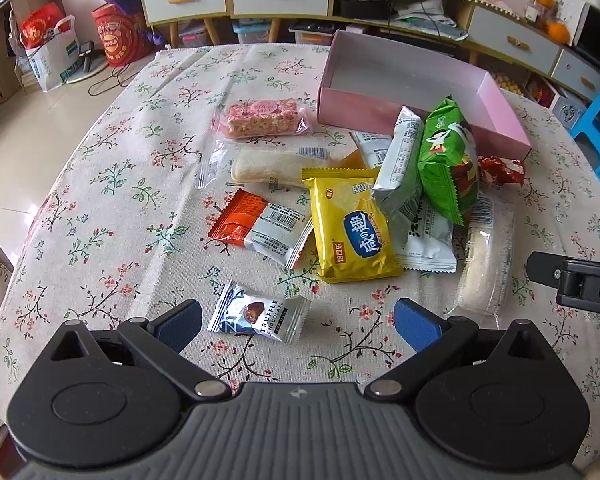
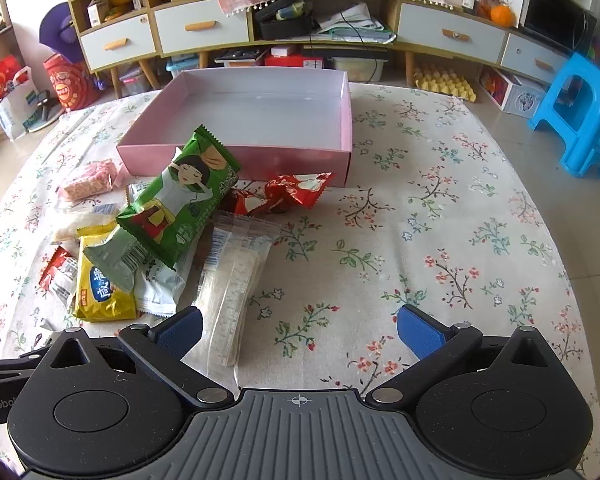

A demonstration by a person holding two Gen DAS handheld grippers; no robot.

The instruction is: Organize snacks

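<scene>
An empty pink box [image 1: 500, 114] [image 2: 236, 156] stands at the far side of the floral tablecloth. Loose snacks lie before it: a yellow cracker pack [image 1: 350, 226] [image 2: 100, 292], a green packet [image 1: 446, 160] [image 2: 180, 200], a red wrapper [image 2: 288, 194], a pink rice bar [image 1: 264, 118], an orange-white packet [image 1: 260, 226]. My left gripper [image 1: 298, 326] is open, and a truffle chocolate [image 1: 260, 316] lies between its fingers, untouched. My right gripper [image 2: 298, 330] is open, its left finger beside a clear-wrapped rice cake [image 2: 232, 280].
The right gripper's body [image 1: 580, 284] shows at the right edge of the left wrist view. Beyond the table stand a low cabinet with drawers [image 2: 204, 28], a blue plastic stool [image 2: 580, 116] and bags on the floor [image 1: 52, 52]. Bare cloth lies right of the snacks [image 2: 440, 220].
</scene>
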